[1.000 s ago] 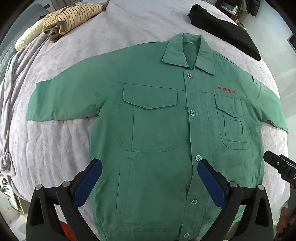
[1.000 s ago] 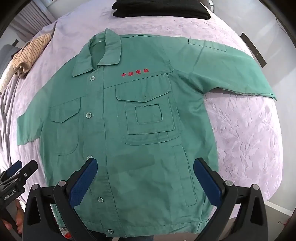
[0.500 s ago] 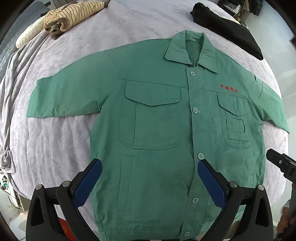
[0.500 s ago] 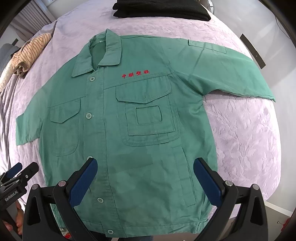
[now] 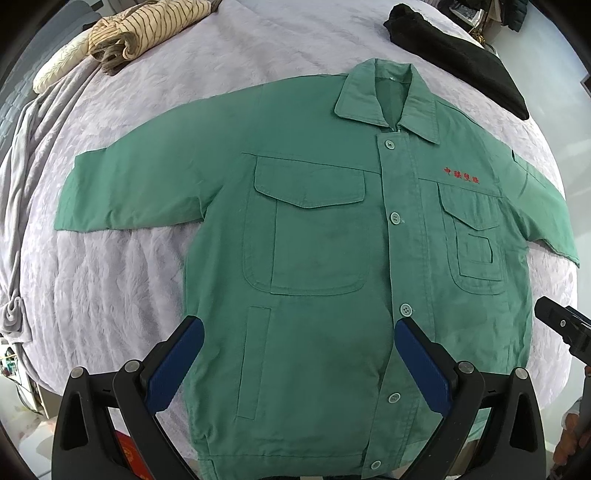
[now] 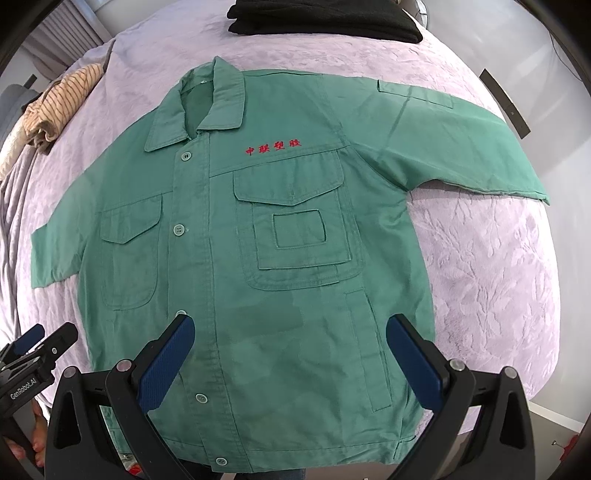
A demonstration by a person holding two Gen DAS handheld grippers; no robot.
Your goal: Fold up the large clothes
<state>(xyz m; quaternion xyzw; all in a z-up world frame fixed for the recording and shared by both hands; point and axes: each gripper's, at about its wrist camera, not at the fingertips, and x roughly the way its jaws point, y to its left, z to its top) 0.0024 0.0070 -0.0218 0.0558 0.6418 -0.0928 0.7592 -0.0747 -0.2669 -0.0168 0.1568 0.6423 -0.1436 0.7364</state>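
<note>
A green work jacket (image 5: 317,243) (image 6: 266,280) lies flat and buttoned, front up, on a lilac bed cover, sleeves spread to both sides, collar at the far end, red characters on the chest. My left gripper (image 5: 299,343) is open and empty, held above the jacket's lower left part. My right gripper (image 6: 291,339) is open and empty above the lower right part. The right gripper's tip shows at the right edge of the left wrist view (image 5: 561,325). The left gripper shows at the left edge of the right wrist view (image 6: 33,354).
A striped beige garment (image 5: 144,29) (image 6: 59,107) lies at the far left of the bed. A folded black garment (image 5: 458,51) (image 6: 325,14) lies at the far end. The lilac bed cover (image 5: 118,280) (image 6: 491,273) drops off at the near edge.
Both grippers have drifted slightly, so the jacket sits a little lower and left in the left wrist view. The jacket has not moved and both grippers stay open.
</note>
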